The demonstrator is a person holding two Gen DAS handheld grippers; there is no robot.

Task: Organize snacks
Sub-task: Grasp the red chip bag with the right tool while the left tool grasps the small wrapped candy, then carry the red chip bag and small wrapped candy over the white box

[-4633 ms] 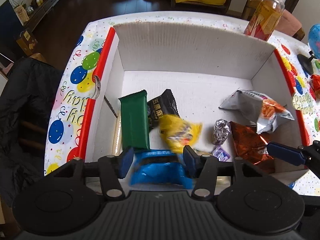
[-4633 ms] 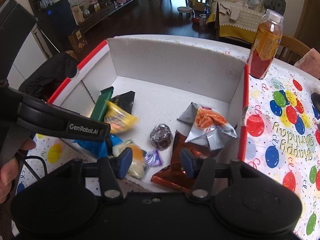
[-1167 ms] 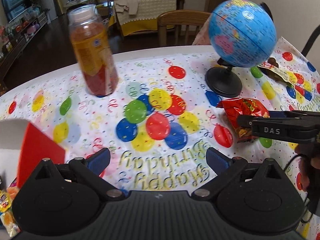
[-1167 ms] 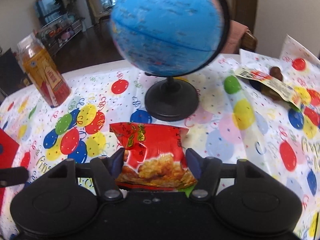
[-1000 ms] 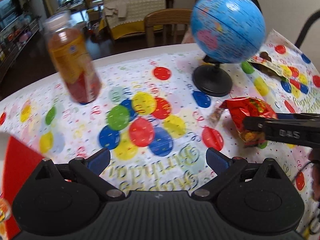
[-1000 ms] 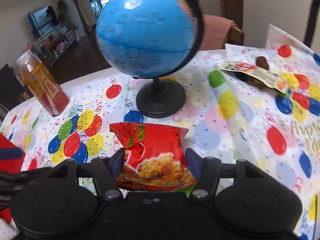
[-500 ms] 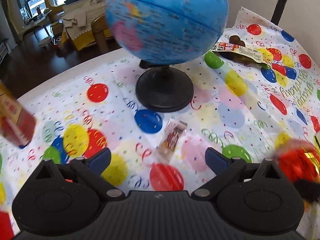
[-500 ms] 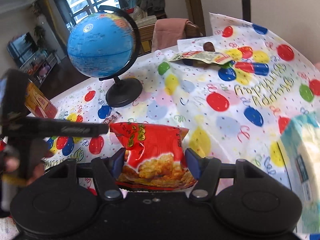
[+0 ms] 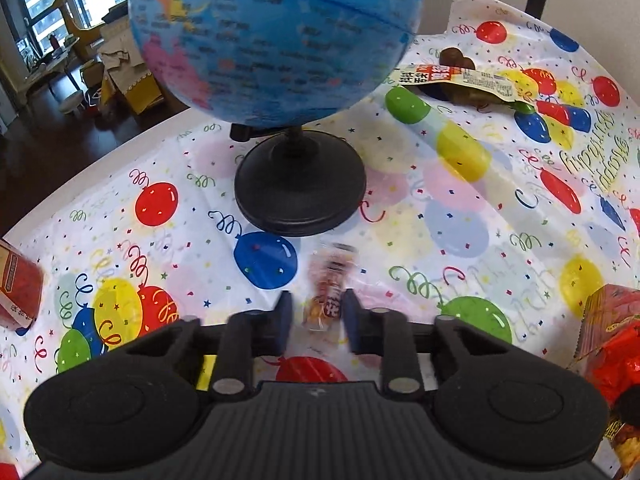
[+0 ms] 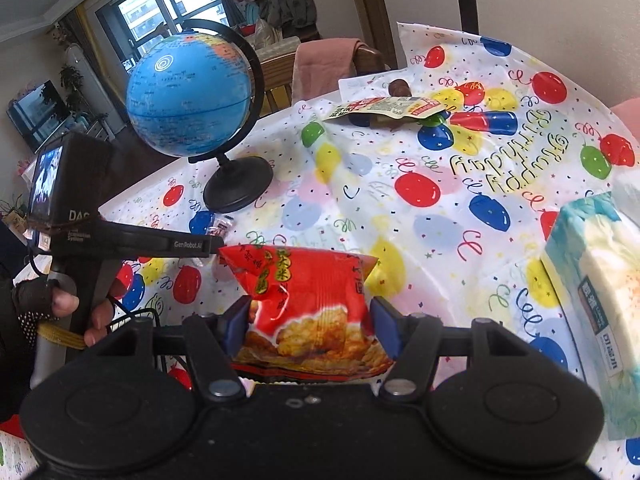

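Observation:
A small orange-and-white snack packet lies on the balloon tablecloth just in front of the globe's black base. My left gripper is down over it, jaws closing with the packet's near end between the pads. In the right wrist view that gripper reaches in from the left, and the packet peeks out at its tip. My right gripper is shut on a red bag of rice crackers held above the table. The red bag also shows at the left view's right edge.
A blue globe stands close behind the packet. A juice bottle is at far left. A packet of brown nuts lies at the back. A tissue pack sits at right. A gloved hand holds the left gripper.
The left gripper swung right from the bottle to the globe, sank over the small packet and its wide-open jaws closed in on it. The right gripper carried the red bag rightward.

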